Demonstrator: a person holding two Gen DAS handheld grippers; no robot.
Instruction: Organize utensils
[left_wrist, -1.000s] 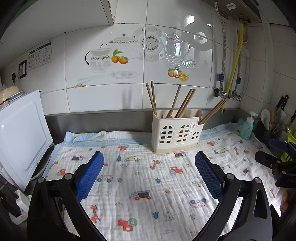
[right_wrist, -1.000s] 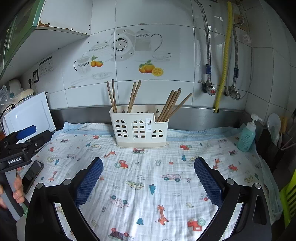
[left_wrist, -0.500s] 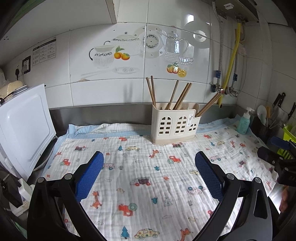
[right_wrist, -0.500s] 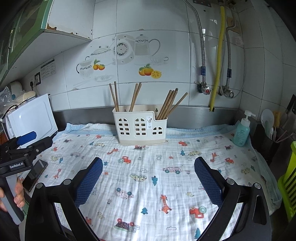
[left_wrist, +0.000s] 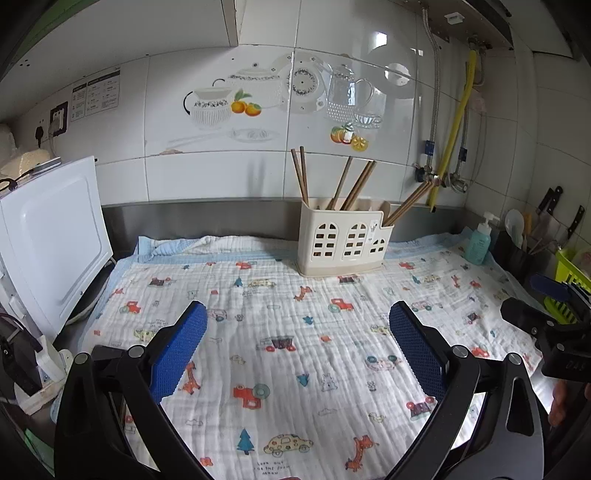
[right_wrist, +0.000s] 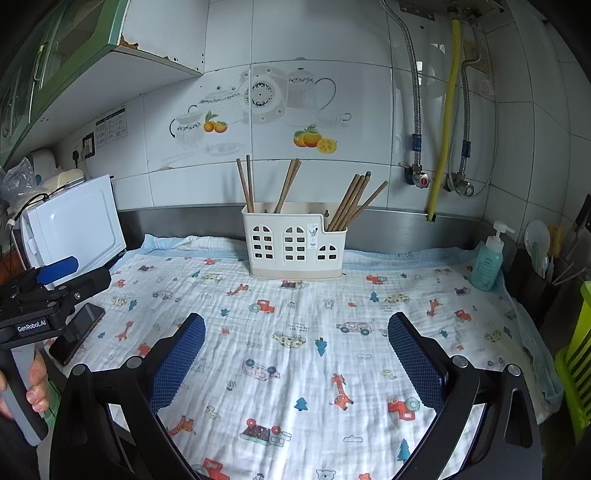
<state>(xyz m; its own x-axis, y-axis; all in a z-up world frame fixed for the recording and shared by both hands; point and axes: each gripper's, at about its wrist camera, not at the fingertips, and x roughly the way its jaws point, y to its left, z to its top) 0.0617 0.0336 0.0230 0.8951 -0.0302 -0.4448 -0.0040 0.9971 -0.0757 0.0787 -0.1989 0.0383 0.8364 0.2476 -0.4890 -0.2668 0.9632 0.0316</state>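
Observation:
A cream plastic utensil holder (left_wrist: 343, 242) (right_wrist: 293, 245) stands at the back of the counter on a printed cloth (left_wrist: 295, 332) (right_wrist: 295, 332). Several brown chopsticks (left_wrist: 354, 182) (right_wrist: 351, 197) stick up from its compartments, some leaning right. My left gripper (left_wrist: 297, 345) hangs open over the near part of the cloth, well short of the holder, with nothing between its blue pads. My right gripper (right_wrist: 295, 347) is likewise open and holds nothing. Each gripper also shows at the edge of the other's view, held by a hand (right_wrist: 35, 384).
A white appliance (left_wrist: 48, 236) stands at the left. A dark phone (right_wrist: 77, 332) lies on the cloth's left edge. A teal soap bottle (right_wrist: 487, 262), a dark caddy with knives and a spoon (left_wrist: 524, 236), and a green rack (right_wrist: 576, 369) crowd the right side.
Both grippers have drawn back and risen a little, so the holder looks smaller and more cloth shows. Both stay open throughout.

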